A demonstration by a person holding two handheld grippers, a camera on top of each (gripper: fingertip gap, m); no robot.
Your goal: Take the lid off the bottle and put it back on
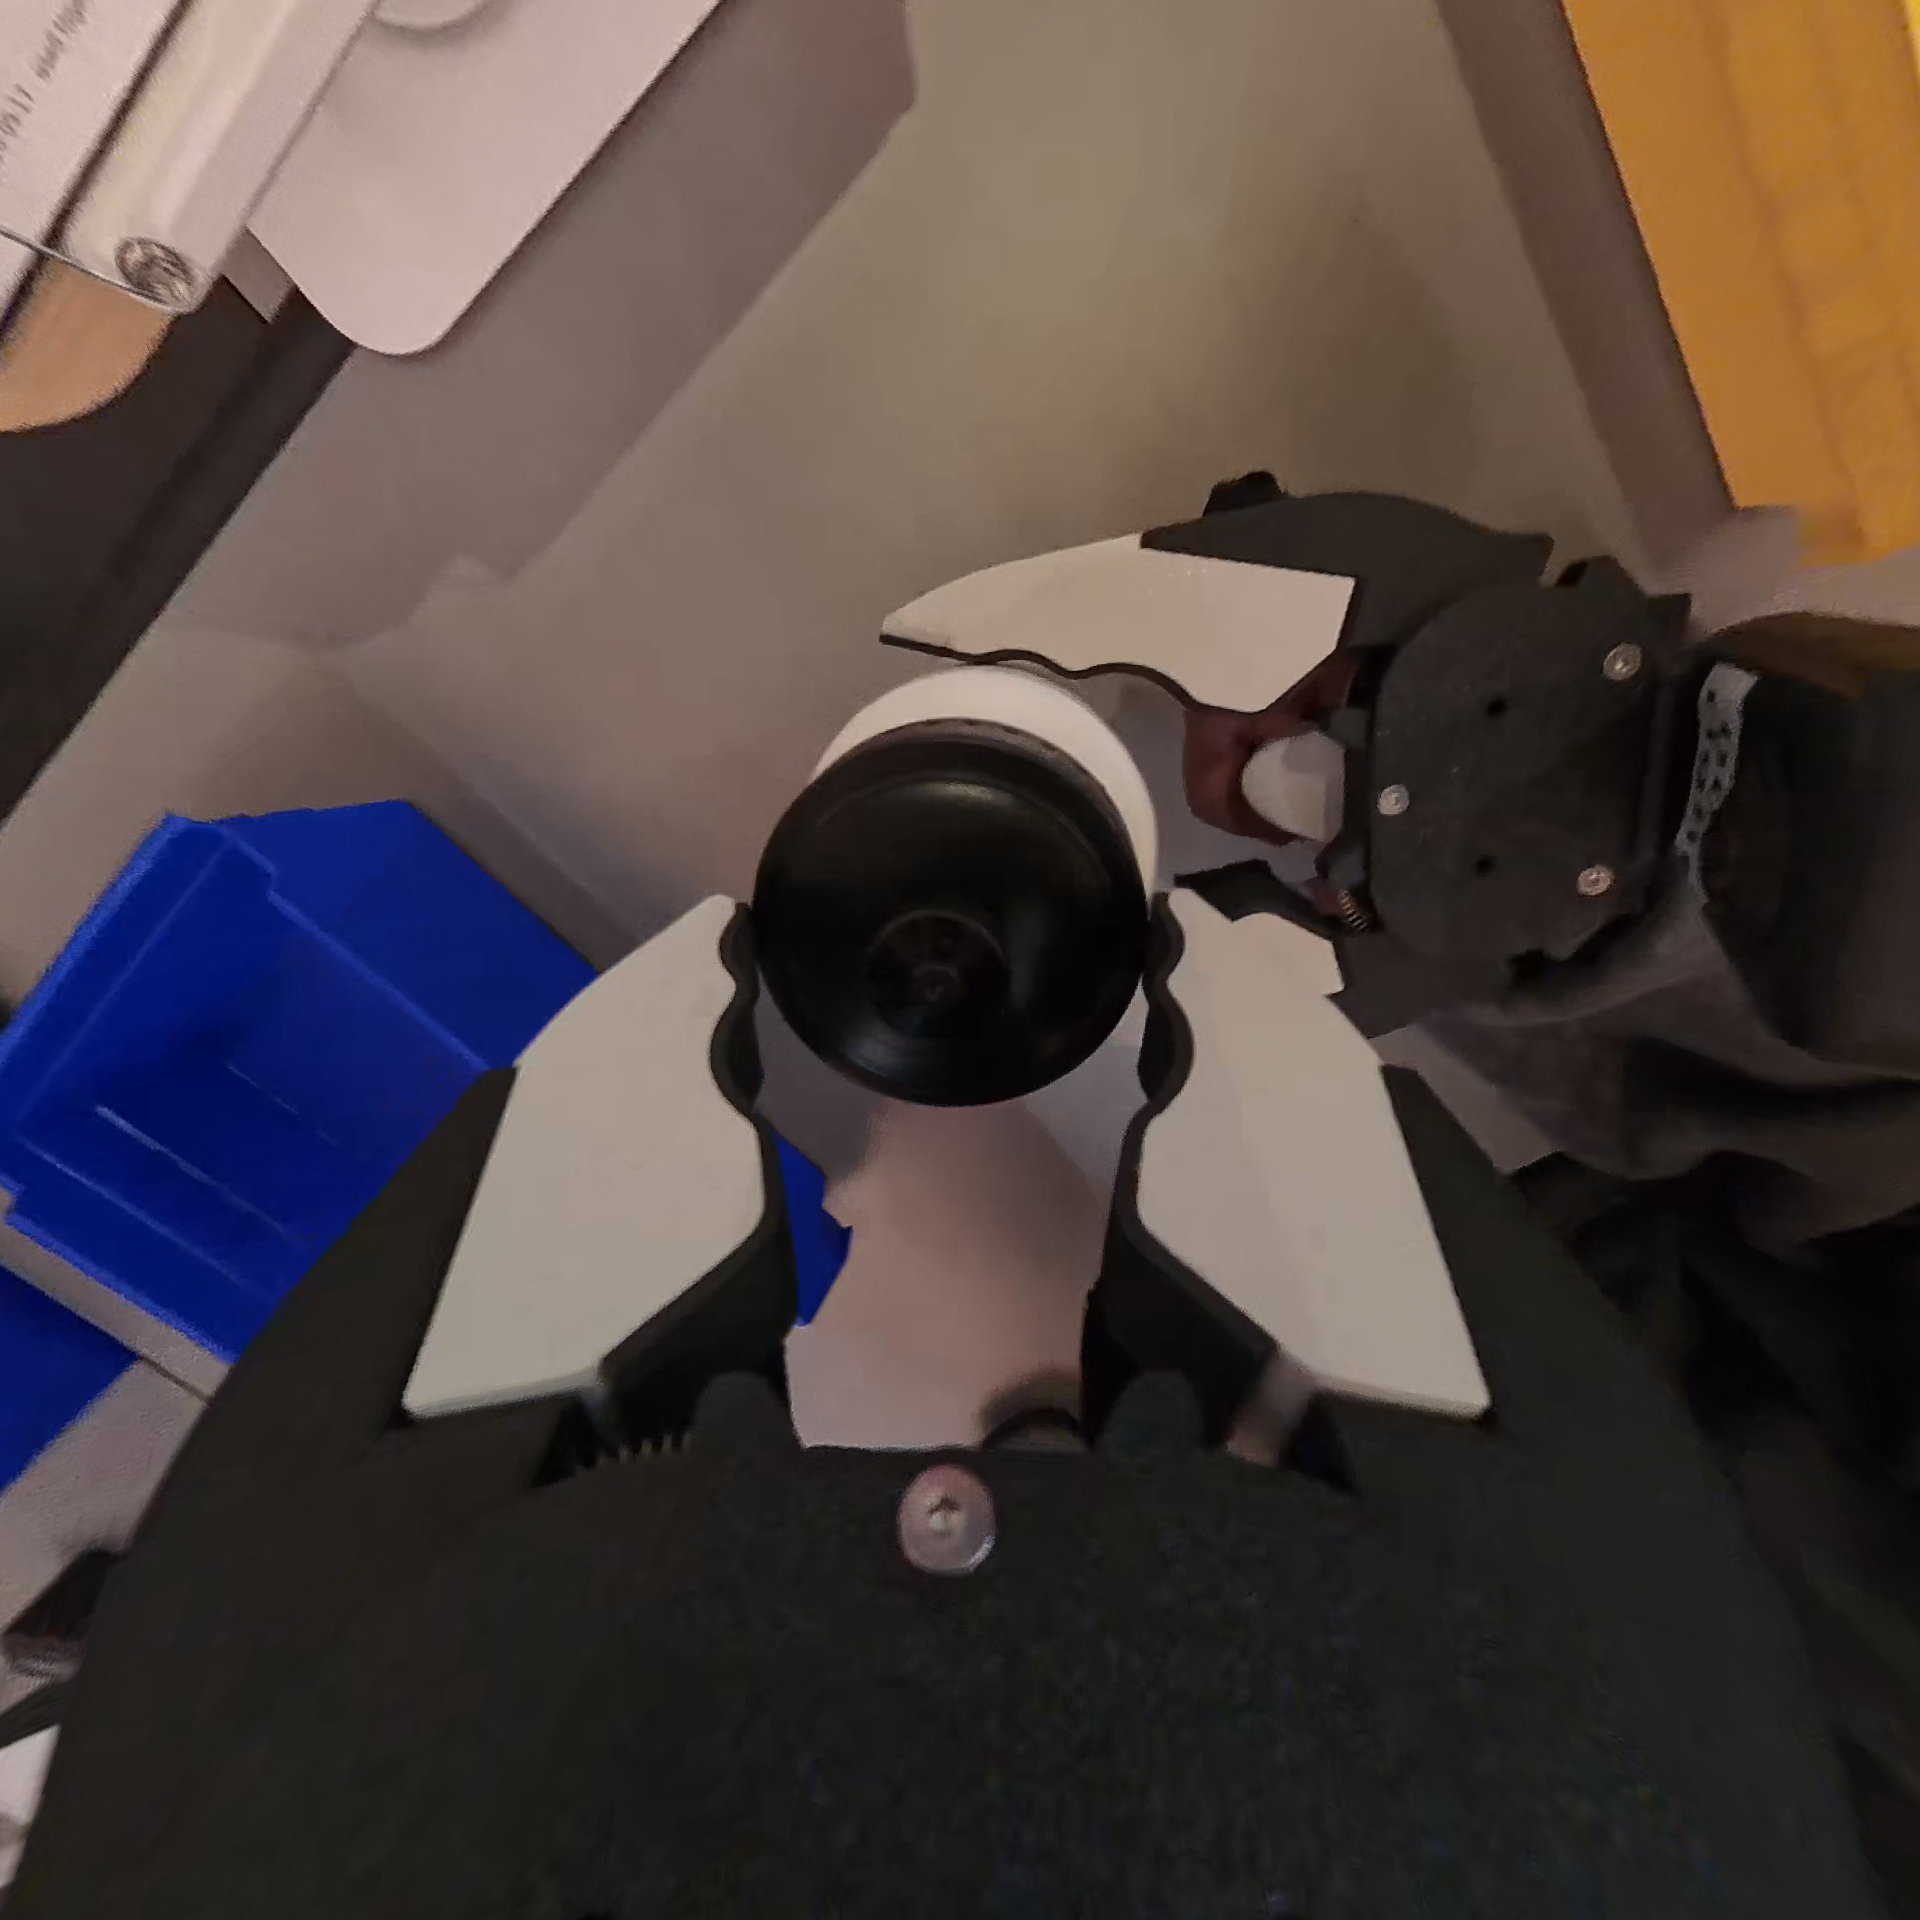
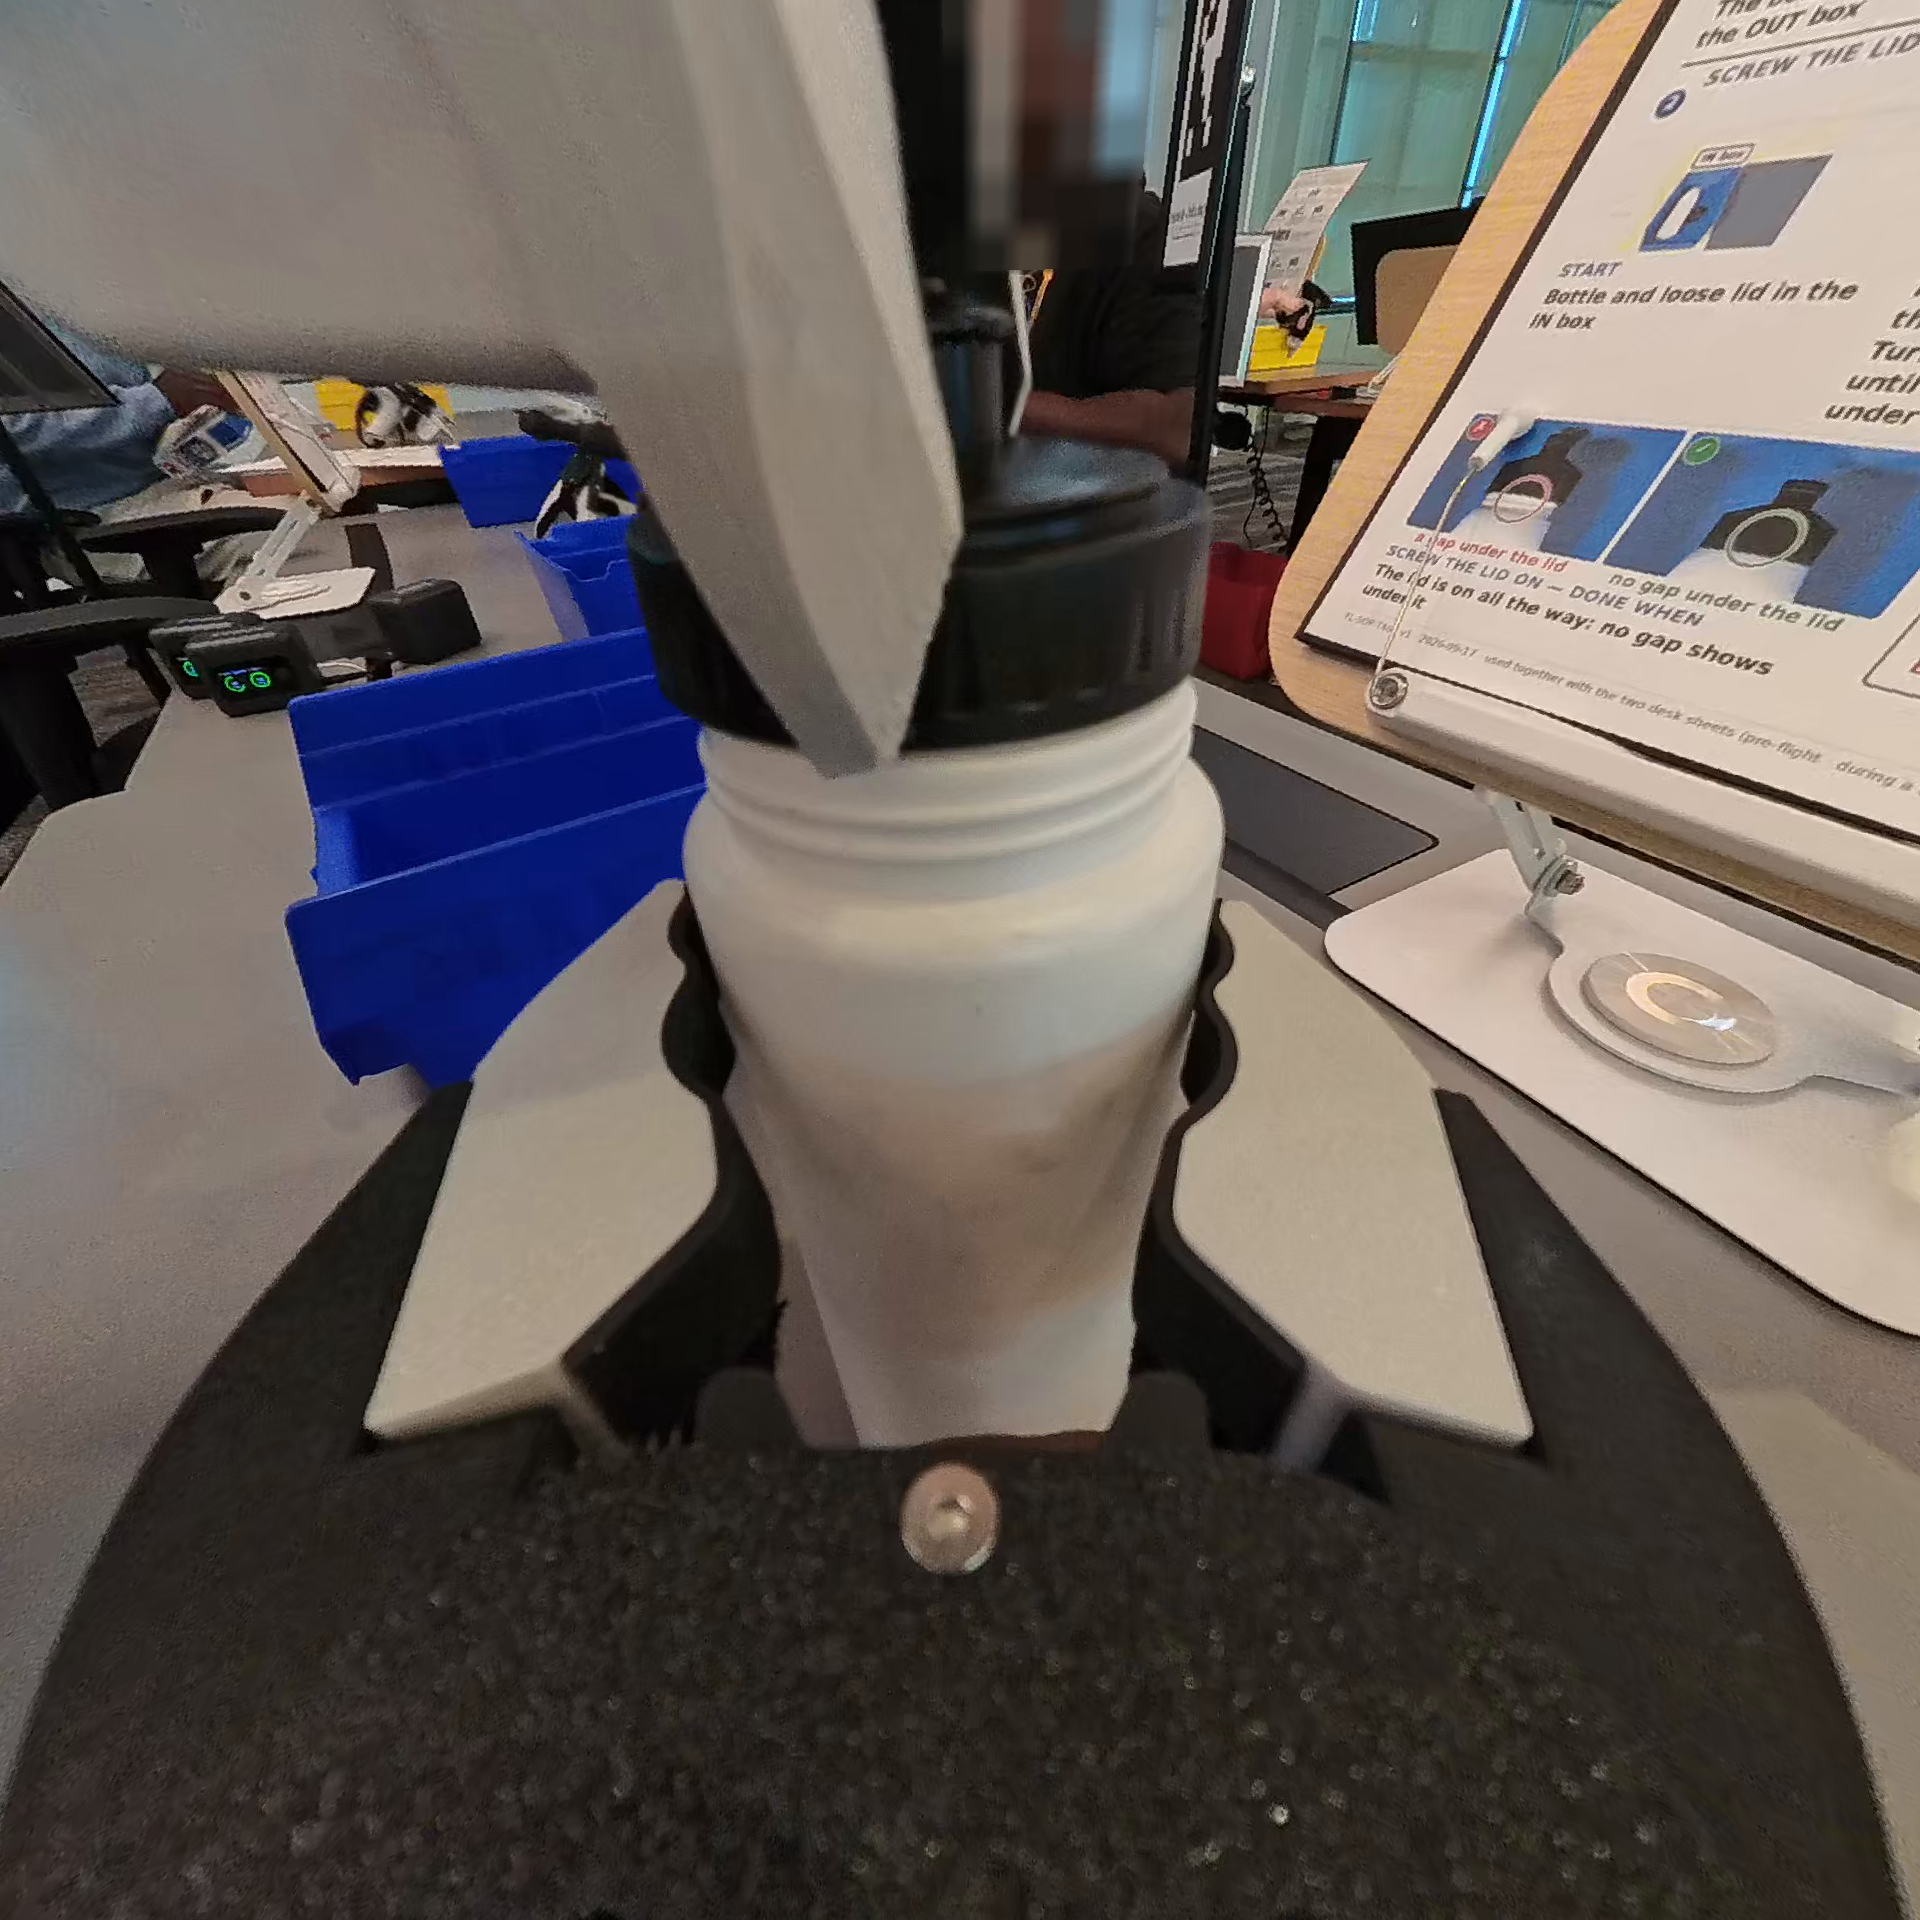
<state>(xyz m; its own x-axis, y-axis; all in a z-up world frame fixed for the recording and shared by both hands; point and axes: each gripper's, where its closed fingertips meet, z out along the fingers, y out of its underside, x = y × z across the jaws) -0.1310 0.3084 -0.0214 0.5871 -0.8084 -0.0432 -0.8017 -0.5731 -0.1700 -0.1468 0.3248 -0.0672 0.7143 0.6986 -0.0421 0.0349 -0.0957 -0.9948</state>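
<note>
Left wrist view, looking straight down: the left gripper (image 1: 951,971) is clamping the black lid (image 1: 951,914) by its rim, fingers closed narrow on either side. The white bottle (image 1: 1081,727) is showing only as a pale crescent behind the lid, toward 1 o'clock. The right gripper (image 1: 1049,779) is reaching in from 3 o'clock, its fingers straddling the bottle body. A blue bin (image 1: 239,1018) is sitting at 9 o'clock on the grey table (image 1: 1039,364).

Right wrist view, side-on: the right gripper (image 2: 951,1039) is holding the bottle (image 2: 945,1039) upright at mid-body, fingers pressed to both flanks. The lid (image 2: 1081,623) is sitting on the neck at 12 o'clock, threads bare beneath its skirt, so a gap is showing. One white finger (image 2: 790,416) of the left gripper is covering the lid's left side.

Judgement: the lid is partway along the thread; whether coming off or going on, the frames are not saying. Either way, turning is left.

Only the side view is showing the thread gap and an instruction board (image 2: 1662,416) at 2 o'clock; only the top view is showing both fingers on the lid.
</note>
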